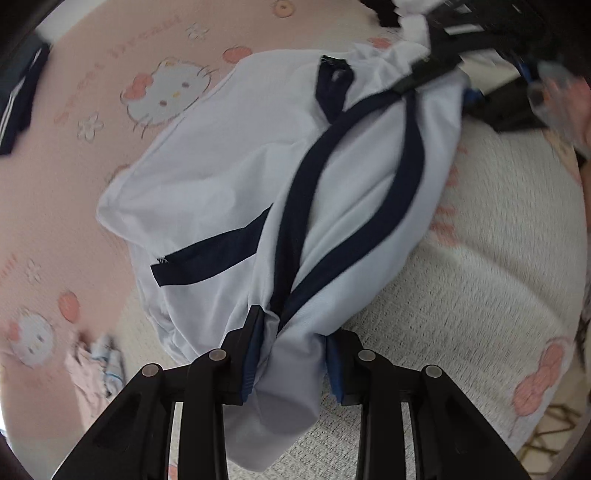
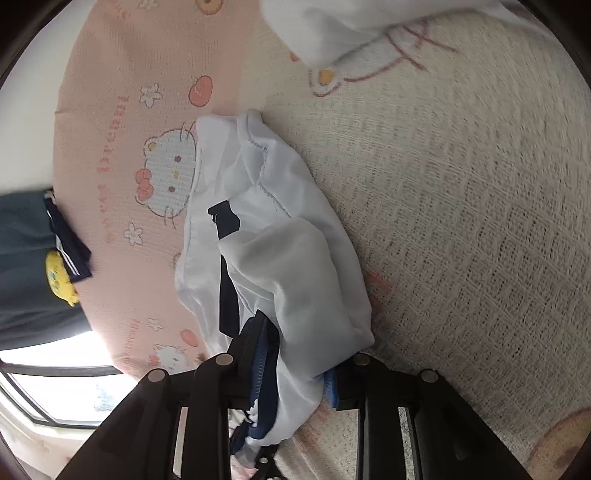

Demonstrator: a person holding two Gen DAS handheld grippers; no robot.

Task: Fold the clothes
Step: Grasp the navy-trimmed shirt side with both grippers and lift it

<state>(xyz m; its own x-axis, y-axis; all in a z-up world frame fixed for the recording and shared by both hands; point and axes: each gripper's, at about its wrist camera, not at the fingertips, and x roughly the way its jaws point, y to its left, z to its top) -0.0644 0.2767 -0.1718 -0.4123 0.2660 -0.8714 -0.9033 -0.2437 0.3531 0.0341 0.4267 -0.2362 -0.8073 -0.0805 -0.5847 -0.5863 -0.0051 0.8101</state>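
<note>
Left wrist view, nearest first: left tool (image 1: 291,354) clamped on a gathered bunch of the white garment (image 1: 229,155), blue pads pressed against cloth on both sides, a loose tail of fabric hanging below the fingers. Beyond the grip, white garment stretched away across the blanket (image 1: 461,295), two navy stripes (image 1: 306,192) running side by side along its length and crossing near the fingers, a short navy band off to the left. Far end of the cloth held by the right tool (image 1: 424,70), seen at the top right as a dark frame with blue pads. Pink cartoon-cat print on the blanket's left part, cream woven part on the right. Small crumpled pale garment (image 1: 99,365) at lower left, dark striped clothing (image 1: 18,107) at the far left edge.

Right wrist view, nearest first: right tool (image 2: 295,362) closed on white cloth with a navy edge, fabric bulging out between and below the fingers. Past it, the white garment (image 2: 280,266) heaped on the blanket (image 2: 461,221), a navy strip showing among the folds. Farther left, dark clothing (image 2: 29,258) with a yellow patch (image 2: 59,273). More white fabric (image 2: 332,26) at the top edge.
</note>
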